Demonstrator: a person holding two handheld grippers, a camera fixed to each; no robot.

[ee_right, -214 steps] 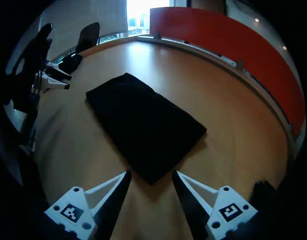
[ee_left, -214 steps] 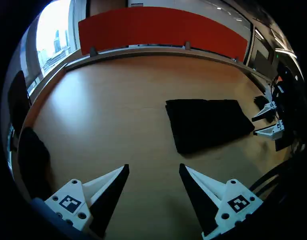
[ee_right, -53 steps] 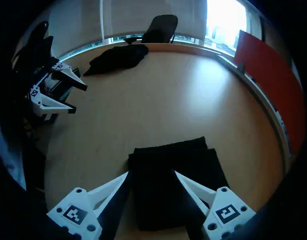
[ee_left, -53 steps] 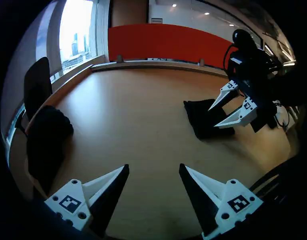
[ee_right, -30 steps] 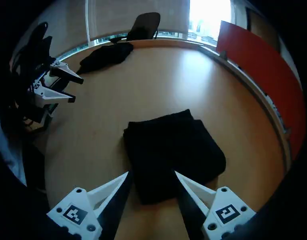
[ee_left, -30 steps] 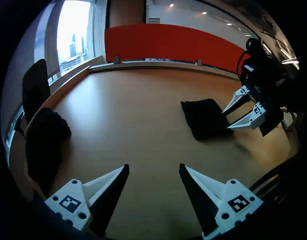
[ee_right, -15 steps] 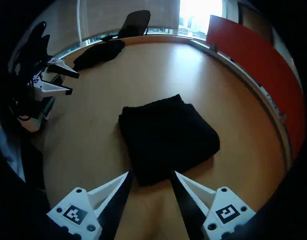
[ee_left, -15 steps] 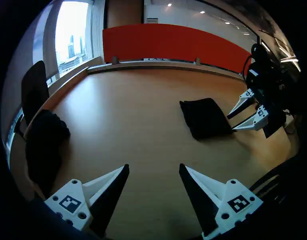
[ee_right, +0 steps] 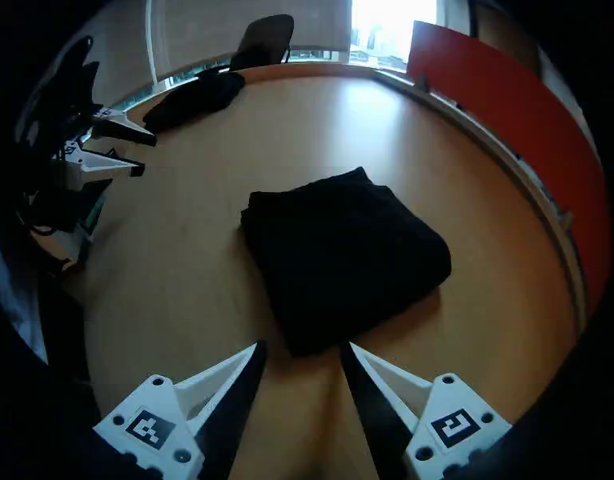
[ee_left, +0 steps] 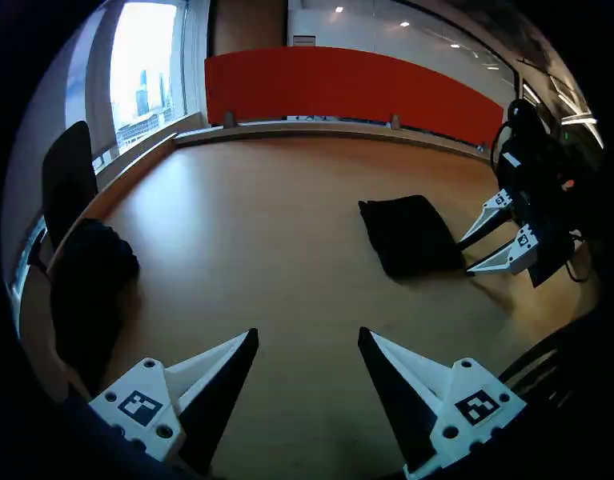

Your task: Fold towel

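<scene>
The black towel (ee_right: pixel 347 248) now lies as a compact, thick bundle on the wooden bench (ee_left: pixel 250 208); seven seconds ago it was a longer flat rectangle. Layered edges show at its far left corner in the right gripper view.

The right tongs (ee_right: pixel 302 346) were over the cloth just under two seconds ago. They have since drawn back, and their tips now sit just short of the towel's near corner without touching it. The jaws stand apart with only bare bench between them. In the left gripper view the right tongs (ee_left: pixel 467 256) hang just right of the towel (ee_left: pixel 407 236), clear of it.

The left tongs (ee_left: pixel 307 336) have stayed well apart from the towel, spread wide and holding nothing. They appear at the far left of the right gripper view (ee_right: pixel 149 154).

With both tongs released and backing away, the fold looks finished. At most, a little squaring of the uneven edges may remain.

A dark jacket (ee_left: pixel 90 272) lies at the bench's far left edge, untouched.
</scene>
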